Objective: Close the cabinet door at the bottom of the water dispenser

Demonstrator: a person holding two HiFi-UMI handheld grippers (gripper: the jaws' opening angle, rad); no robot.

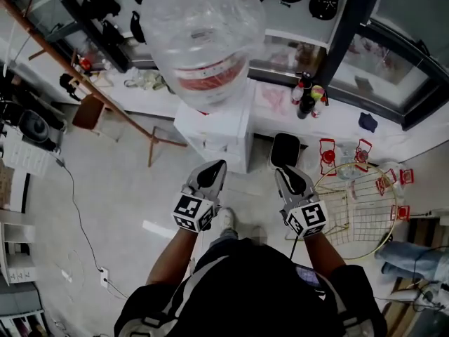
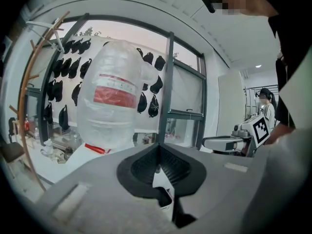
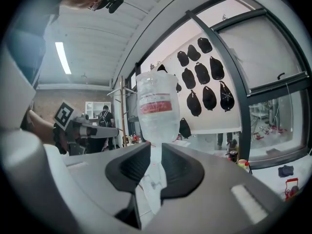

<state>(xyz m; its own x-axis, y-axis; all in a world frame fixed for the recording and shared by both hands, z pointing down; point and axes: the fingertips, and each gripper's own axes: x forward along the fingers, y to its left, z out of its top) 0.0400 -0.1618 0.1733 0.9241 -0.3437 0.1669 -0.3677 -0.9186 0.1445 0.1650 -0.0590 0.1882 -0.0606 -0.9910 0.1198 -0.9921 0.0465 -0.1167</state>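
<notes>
A white water dispenser [image 1: 210,128] stands on the floor, topped by a large clear bottle [image 1: 203,34] with a red label. From this steep overhead angle its lower cabinet door cannot be made out. Just in front of the dispenser, the left tongs [image 1: 210,175] are pressed together with nothing held. The right tongs [image 1: 291,181] stand narrowly apart, also empty. A gold wire basket [image 1: 354,213] sits to the dispenser's right.

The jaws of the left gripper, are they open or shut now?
Shut. In its own view the left gripper shows its two jaws meeting at the tips, with nothing between them.
</notes>
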